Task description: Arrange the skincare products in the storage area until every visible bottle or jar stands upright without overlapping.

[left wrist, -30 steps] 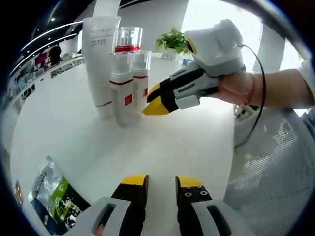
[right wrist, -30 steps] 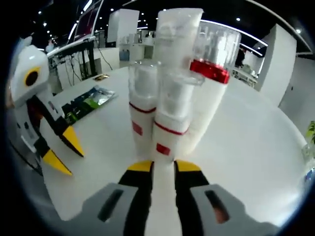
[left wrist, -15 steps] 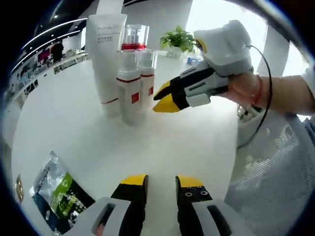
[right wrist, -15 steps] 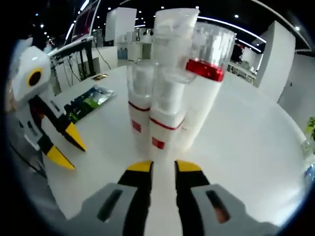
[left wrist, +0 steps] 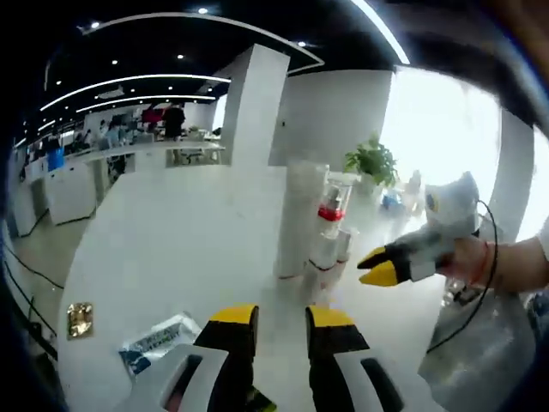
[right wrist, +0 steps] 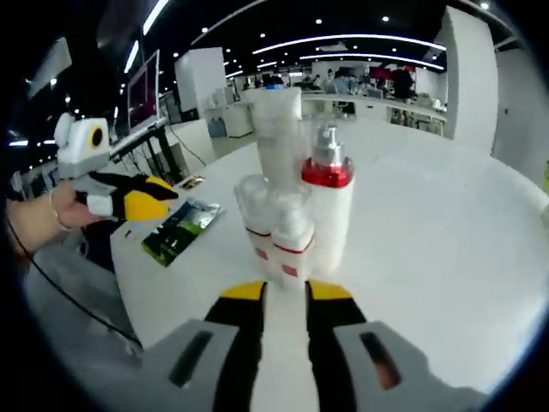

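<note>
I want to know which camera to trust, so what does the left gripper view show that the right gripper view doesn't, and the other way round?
Left gripper view: a potted plant behind the products, a small gold square on the white table, and the right gripper beside the bottles.

Right gripper view: a monitor on a desk, and the left gripper above the table edge.

Both: the tall white tube, the red-collared pump bottle and two small bottles standing upright and close together, plus a flat sachet.
</note>
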`<state>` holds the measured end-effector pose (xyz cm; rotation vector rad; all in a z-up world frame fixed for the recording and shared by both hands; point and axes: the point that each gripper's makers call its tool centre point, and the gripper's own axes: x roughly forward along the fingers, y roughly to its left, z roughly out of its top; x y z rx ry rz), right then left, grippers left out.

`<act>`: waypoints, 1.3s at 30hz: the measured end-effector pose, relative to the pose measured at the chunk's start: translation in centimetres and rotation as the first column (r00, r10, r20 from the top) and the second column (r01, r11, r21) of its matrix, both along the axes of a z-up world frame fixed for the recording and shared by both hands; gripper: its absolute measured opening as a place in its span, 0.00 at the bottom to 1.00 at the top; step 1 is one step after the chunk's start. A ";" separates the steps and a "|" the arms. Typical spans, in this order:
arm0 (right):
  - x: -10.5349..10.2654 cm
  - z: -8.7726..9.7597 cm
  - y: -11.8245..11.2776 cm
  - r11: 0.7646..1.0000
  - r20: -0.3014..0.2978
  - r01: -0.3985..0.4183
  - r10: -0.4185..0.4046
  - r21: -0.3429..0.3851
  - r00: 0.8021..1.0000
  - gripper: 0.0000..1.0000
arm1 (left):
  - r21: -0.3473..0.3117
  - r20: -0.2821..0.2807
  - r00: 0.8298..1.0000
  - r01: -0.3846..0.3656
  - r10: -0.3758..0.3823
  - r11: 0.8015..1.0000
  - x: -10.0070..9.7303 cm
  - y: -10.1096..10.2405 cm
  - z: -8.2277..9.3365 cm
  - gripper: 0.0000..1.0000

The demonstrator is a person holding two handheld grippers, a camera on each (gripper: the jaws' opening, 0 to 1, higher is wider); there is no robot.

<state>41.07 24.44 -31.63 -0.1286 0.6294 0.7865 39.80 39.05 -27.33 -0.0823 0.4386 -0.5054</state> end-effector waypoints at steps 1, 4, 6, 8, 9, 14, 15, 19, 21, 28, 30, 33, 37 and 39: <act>-0.3 0.0 0.3 1.000 0.000 -0.009 0.009 0.004 1.000 0.19 | 0.002 0.011 1.000 -0.010 0.010 1.000 0.1 0.3 0.3 0.23; 0.3 0.5 0.7 1.000 0.068 0.001 0.000 -0.017 0.998 0.20 | 0.024 0.029 0.997 -0.074 0.073 0.997 0.8 1.9 1.2 0.23; 0.1 1.1 1.4 1.000 0.056 -0.007 0.005 0.028 0.998 0.20 | 0.017 0.044 0.994 -0.096 0.096 0.995 1.0 2.5 2.2 0.23; -0.4 1.4 2.2 0.997 0.042 -0.028 0.025 0.067 0.999 0.20 | 0.017 0.059 0.994 -0.095 0.094 0.995 0.7 3.3 3.1 0.23; -0.7 1.4 2.4 0.997 0.040 -0.038 0.035 0.070 0.999 0.21 | 0.022 0.069 0.992 -0.108 0.106 0.994 0.5 4.2 3.6 0.23; -2.1 1.6 4.5 0.991 0.031 -0.096 0.094 0.088 0.995 0.21 | 0.033 0.064 0.980 -0.190 0.187 0.981 -1.1 8.8 3.5 0.22; -2.5 1.8 5.1 0.989 0.035 -0.116 0.113 0.089 0.993 0.21 | 0.043 0.062 0.977 -0.208 0.205 0.977 -1.6 9.9 3.0 0.22; -3.8 2.0 7.6 0.978 0.034 -0.183 0.181 0.098 0.983 0.22 | 0.034 0.004 0.964 -0.266 0.266 0.964 -3.1 12.4 0.9 0.21; -4.2 1.9 9.1 0.973 0.025 -0.200 0.198 0.112 0.980 0.24 | 0.042 -0.038 0.956 -0.290 0.291 0.956 -4.0 13.5 -0.5 0.19; -5.6 -1.4 14.2 0.954 -0.042 -0.290 0.294 0.073 0.955 0.32 | 0.116 -0.195 0.942 -0.256 0.275 0.960 -6.1 14.5 -6.5 0.03; -5.6 -2.5 15.2 0.953 -0.048 -0.298 0.300 0.047 0.953 0.33 | 0.104 -0.226 0.939 -0.241 0.259 0.965 -6.1 13.8 -8.0 0.01; -5.4 -3.7 16.4 0.955 -0.078 -0.295 0.297 0.040 0.952 0.34 | 0.114 -0.240 0.940 -0.221 0.242 0.969 -5.9 13.1 -9.1 0.01; -5.0 -4.6 17.1 0.955 -0.105 -0.297 0.298 0.024 0.949 0.36 | 0.145 -0.250 0.945 -0.177 0.209 0.974 -5.5 12.5 -10.0 0.01; -4.4 -5.2 17.3 0.959 -0.119 -0.282 0.281 0.008 0.952 0.36 | 0.165 -0.265 0.945 -0.152 0.192 0.975 -5.5 12.3 -10.5 0.01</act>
